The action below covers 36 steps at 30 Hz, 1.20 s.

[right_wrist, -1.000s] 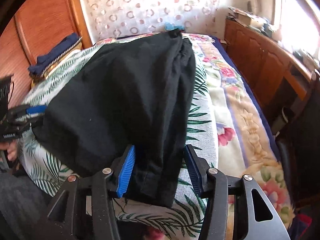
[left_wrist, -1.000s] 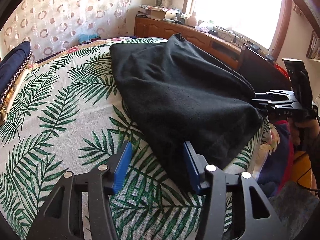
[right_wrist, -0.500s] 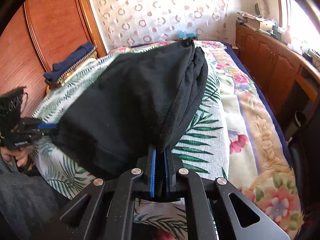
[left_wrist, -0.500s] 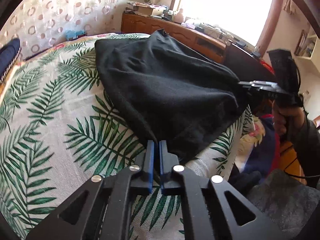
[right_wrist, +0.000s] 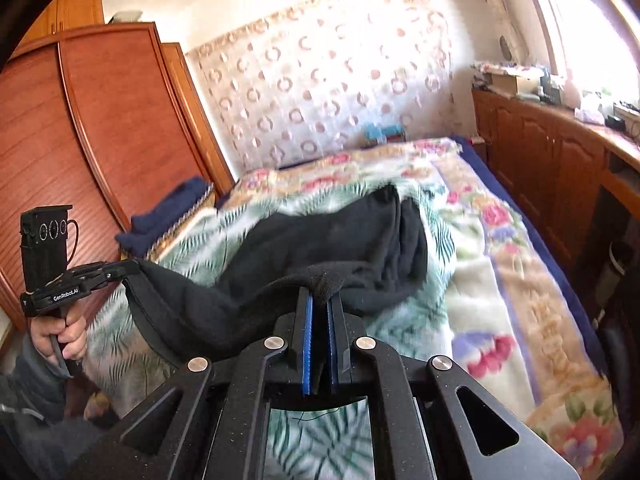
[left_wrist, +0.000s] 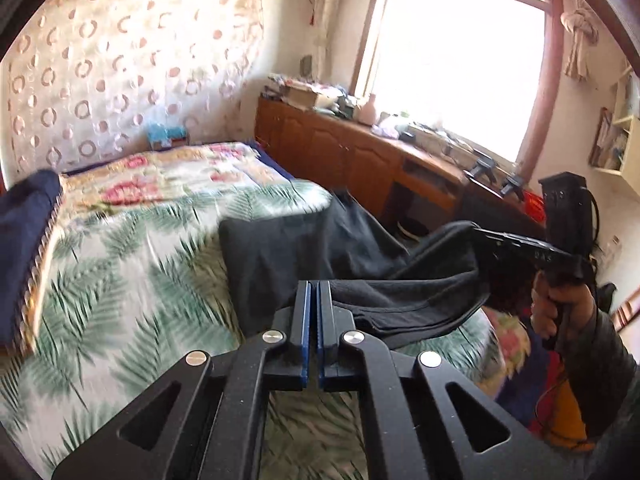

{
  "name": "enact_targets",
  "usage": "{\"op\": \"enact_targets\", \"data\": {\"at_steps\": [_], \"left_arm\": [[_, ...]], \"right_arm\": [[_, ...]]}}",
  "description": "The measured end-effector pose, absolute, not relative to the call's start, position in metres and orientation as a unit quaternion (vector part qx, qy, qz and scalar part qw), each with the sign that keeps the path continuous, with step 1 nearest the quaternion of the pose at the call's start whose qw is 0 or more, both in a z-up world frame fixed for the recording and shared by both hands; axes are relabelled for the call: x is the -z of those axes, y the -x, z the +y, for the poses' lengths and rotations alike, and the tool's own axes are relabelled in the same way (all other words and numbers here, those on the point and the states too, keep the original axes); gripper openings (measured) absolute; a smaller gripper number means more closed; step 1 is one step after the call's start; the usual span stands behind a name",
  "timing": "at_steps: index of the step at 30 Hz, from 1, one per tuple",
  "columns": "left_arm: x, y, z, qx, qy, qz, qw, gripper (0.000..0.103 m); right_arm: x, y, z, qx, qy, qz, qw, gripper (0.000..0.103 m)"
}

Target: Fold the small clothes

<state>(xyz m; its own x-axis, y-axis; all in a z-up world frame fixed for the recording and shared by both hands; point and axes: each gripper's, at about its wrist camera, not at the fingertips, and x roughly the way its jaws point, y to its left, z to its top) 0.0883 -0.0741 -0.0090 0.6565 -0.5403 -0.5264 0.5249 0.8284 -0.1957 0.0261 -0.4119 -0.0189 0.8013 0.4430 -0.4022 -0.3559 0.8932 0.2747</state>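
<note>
1. While both of my tools grip it, the black garment [left_wrist: 320, 248] hangs off the near edge of the bed, its far part resting on the palm-leaf cover [left_wrist: 132, 264].
2. My left gripper [left_wrist: 313, 300] has its blue pads pressed nearly together, clamped on the garment's near edge, with dark cloth bunching just to the right of the fingers.
3. My right gripper [right_wrist: 320, 304] is pinched on another part of the same edge; a tuft of black fleece pokes up between its fingertips.
4. Between the two tools the garment's edge sags in a shallow curve, lifted off the cover.
5. From the left wrist view, my right hand [left_wrist: 560, 308] holds its tool's handle at the far right.
6. Beyond the palm-leaf cover lies a floral blanket [right_wrist: 520, 264], and a folded navy cloth [left_wrist: 24, 248] sits at the bed's left side.
7. Wooden cabinets [left_wrist: 344, 152] run along the right, under the bright window [left_wrist: 456, 60].
</note>
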Motion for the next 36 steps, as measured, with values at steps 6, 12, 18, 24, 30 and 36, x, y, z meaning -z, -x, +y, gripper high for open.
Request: {"op": "enact_targets", "data": {"at_steps": [6, 12, 18, 24, 30, 36], "left_arm": [[-0.003, -0.152, -0.071, 0.268, 0.022, 0.287, 0.919, 0.003], [0.007, -0.212, -0.071, 0.239, 0.027, 0.301, 0.923, 0.003], [0.025, -0.257, -0.081, 0.225, 0.02, 0.321, 0.92, 0.003], [0.055, -0.287, -0.086, 0.215, 0.013, 0.359, 0.908, 0.003], [0.059, -0.298, -0.082, 0.197, 0.007, 0.366, 0.909, 0.003], [0.042, -0.294, -0.069, 0.212, 0.012, 0.346, 0.914, 0.043]], "right_arm": [[0.004, -0.078, -0.417, -0.206, -0.117, 0.223, 0.946, 0.006], [0.006, -0.131, -0.411, -0.201, -0.12, 0.238, 0.943, 0.006], [0.012, -0.164, -0.407, -0.192, -0.124, 0.252, 0.94, 0.006], [0.001, -0.162, -0.41, -0.154, -0.111, 0.263, 0.946, 0.018], [-0.015, -0.144, -0.41, -0.15, -0.074, 0.265, 0.95, 0.037], [-0.007, -0.146, -0.39, -0.154, -0.038, 0.298, 0.941, 0.043]]}}
